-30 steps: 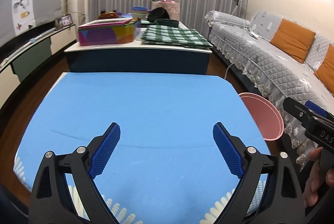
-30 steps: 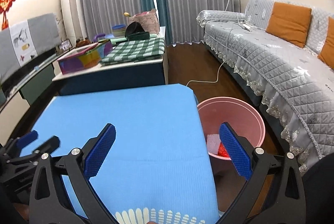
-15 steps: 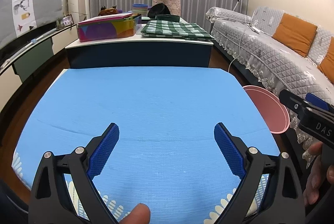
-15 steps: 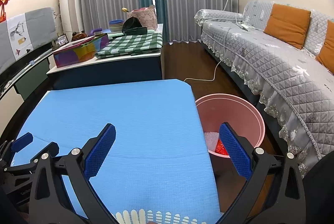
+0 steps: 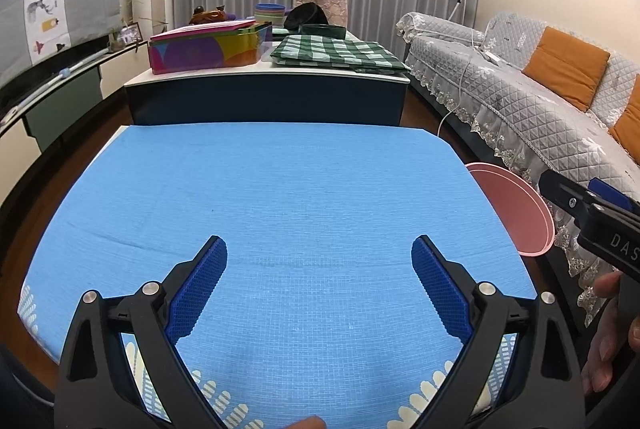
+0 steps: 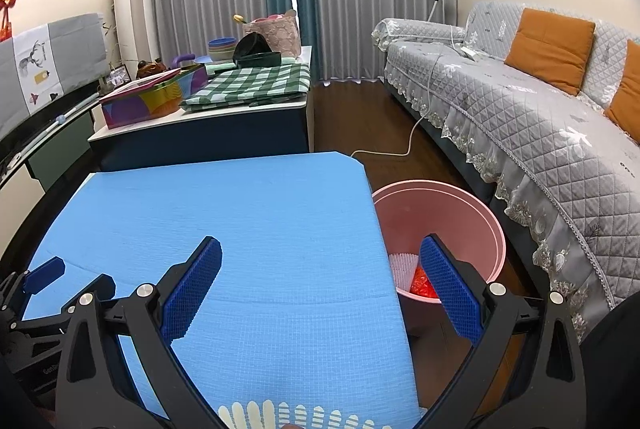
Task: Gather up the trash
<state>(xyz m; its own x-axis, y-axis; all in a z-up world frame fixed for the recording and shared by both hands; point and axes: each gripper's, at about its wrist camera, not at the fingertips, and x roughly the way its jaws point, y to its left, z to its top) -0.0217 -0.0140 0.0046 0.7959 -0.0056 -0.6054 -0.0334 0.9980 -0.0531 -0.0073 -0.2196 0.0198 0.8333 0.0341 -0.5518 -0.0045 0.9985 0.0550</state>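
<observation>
A blue mat [image 5: 280,197] [image 6: 248,221] covers the low table, and nothing lies on it. On the floor by the table's right edge stands a pink bin [image 6: 448,205] [image 5: 516,213]. Inside it I see a white ribbed piece [image 6: 404,267] and red trash [image 6: 423,283]. My left gripper [image 5: 319,269] hovers open over the near part of the mat, with nothing between its blue pads. My right gripper [image 6: 320,269] is open too, straddling the table's right edge with its right finger [image 6: 448,285] in front of the bin. Neither holds anything.
A second table [image 5: 264,77] behind holds a colourful box [image 5: 208,47], a green checked cloth [image 5: 340,53], bowls and a basket. A grey sofa [image 6: 540,133] with orange cushions runs along the right. A white cable [image 6: 396,145] lies on the wood floor.
Both views have tilted up a little and drawn back slightly from the table. Both grippers stay open and empty.
</observation>
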